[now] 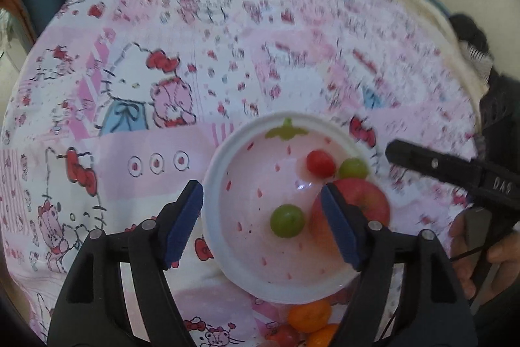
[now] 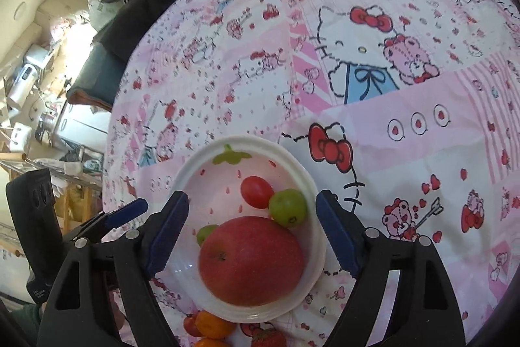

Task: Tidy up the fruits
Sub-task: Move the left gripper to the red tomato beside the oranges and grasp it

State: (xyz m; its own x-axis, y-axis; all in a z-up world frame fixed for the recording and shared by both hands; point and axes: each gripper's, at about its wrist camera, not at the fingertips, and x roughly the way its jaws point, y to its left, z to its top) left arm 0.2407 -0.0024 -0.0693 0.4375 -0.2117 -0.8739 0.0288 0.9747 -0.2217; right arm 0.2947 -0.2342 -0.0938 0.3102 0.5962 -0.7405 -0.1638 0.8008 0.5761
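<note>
Pink cartoon-printed bedding (image 2: 373,126) covers the whole work surface, soft and a little wrinkled, with dark clothing and a cluttered room beyond its far edge. On it stands a white bowl (image 2: 305,181) with a strawberry pattern inside, and it holds a large red apple (image 2: 250,260), a small red tomato (image 2: 256,191) and two green grapes, one touching the tomato (image 2: 287,206) and one half hidden behind the apple (image 2: 205,233). More fruit lies on the cloth just beside the near rim of the bowl: small oranges (image 2: 213,323) and a strawberry (image 2: 269,338), only partly in view. The left gripper (image 1: 261,223) hangs over the bowl with its jaws standing apart and nothing between the pads; the right gripper (image 2: 252,236) is also spread wide above the apple and grips nothing. I judge the apple to be firm, fairly heavy and smooth, so it is best taken across its widest part. The grapes and the tomato are light, slippery and easy to crush (a gentle squeeze at the middle should be enough). The strawberry looks the most fragile. The oranges seem firm with a grippy peel, easy to take at the sides, though they may roll on the soft cloth.
</note>
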